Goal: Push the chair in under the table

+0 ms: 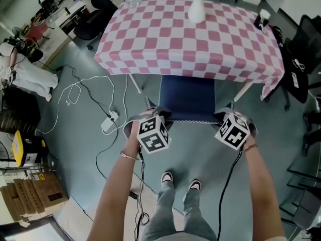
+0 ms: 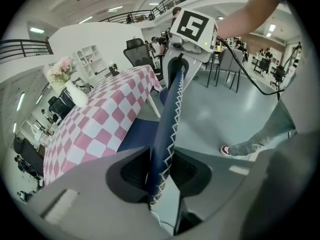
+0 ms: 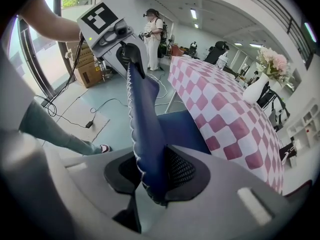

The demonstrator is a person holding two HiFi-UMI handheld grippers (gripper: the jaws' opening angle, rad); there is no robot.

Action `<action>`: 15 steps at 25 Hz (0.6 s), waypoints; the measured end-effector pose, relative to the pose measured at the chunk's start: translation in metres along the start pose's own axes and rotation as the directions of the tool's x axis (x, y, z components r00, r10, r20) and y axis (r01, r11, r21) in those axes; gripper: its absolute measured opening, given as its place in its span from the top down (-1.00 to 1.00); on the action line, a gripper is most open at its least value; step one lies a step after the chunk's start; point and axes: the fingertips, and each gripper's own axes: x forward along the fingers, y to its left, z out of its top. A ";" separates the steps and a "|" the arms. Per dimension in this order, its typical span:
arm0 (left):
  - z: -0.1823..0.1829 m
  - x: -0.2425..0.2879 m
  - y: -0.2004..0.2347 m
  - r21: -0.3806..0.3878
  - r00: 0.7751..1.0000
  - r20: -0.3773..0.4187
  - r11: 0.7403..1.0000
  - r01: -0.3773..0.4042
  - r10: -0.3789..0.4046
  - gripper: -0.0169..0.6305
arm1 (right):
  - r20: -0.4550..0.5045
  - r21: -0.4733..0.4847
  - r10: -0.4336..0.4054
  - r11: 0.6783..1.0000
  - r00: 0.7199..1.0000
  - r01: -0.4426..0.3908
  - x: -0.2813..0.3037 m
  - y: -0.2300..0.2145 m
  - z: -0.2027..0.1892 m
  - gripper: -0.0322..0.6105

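Observation:
A blue chair (image 1: pixel 186 97) stands with its seat partly under the table (image 1: pixel 165 39), which wears a pink and white checked cloth. The chair's backrest top edge (image 1: pixel 190 120), trimmed with white zigzag stitching, faces me. My left gripper (image 1: pixel 160 114) is shut on the left end of that edge, and my right gripper (image 1: pixel 223 116) is shut on the right end. In the left gripper view the backrest (image 2: pixel 167 129) runs up between the pads of the left gripper (image 2: pixel 159 171). In the right gripper view the backrest (image 3: pixel 145 119) is pinched by the right gripper (image 3: pixel 150 176).
A white vase of flowers (image 1: pixel 196 9) and a cup (image 1: pixel 263 18) stand on the table. A power strip with cables (image 1: pixel 109 123) lies on the floor to the left. Black office chairs (image 1: pixel 301 59) stand at the right. Cardboard (image 1: pixel 35 195) is at the lower left.

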 end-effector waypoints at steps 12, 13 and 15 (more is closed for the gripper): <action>0.009 0.017 0.038 -0.005 0.999 0.014 1.000 -0.029 0.029 0.64 | 0.010 0.007 -0.024 1.000 1.000 0.024 0.010 -0.038 0.009 0.57; 0.010 0.019 0.041 -0.005 0.999 0.016 1.000 -0.031 0.031 0.64 | 0.011 0.006 -0.027 1.000 1.000 0.027 0.010 -0.042 0.009 0.57; 0.011 0.021 0.047 -0.003 0.999 0.018 0.999 -0.035 0.035 0.64 | 0.011 0.005 -0.029 1.000 1.000 0.029 0.011 -0.048 0.010 0.57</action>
